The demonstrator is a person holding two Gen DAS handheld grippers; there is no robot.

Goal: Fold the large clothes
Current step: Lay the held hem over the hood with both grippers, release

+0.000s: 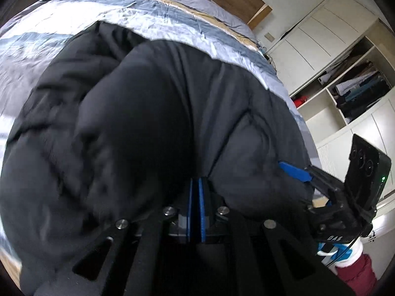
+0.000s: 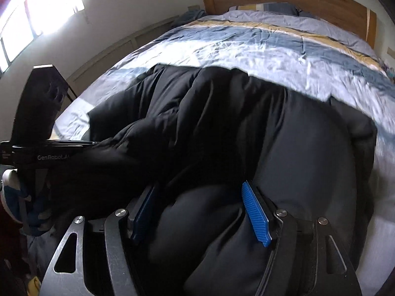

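The black puffy coat [image 2: 222, 128] lies on the bed [image 2: 246, 44], bunched up w/ one part flipped over. Left claw [image 1: 196, 197] is pinched tight on a bit of coat. Right claw [image 2: 200, 212] is wide apart w/ coat bulging between, not squeezing yet. Folding looks just begun; most folds left, I think.

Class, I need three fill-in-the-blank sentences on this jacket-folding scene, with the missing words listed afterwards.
1. The puffy jacket is coloured ____.
2. It lies on a striped ____.
3. The left gripper has its jaws ____ on the jacket, while the right gripper has a bulge of fabric between jaws that stand apart.

Missing words: black; bed; shut
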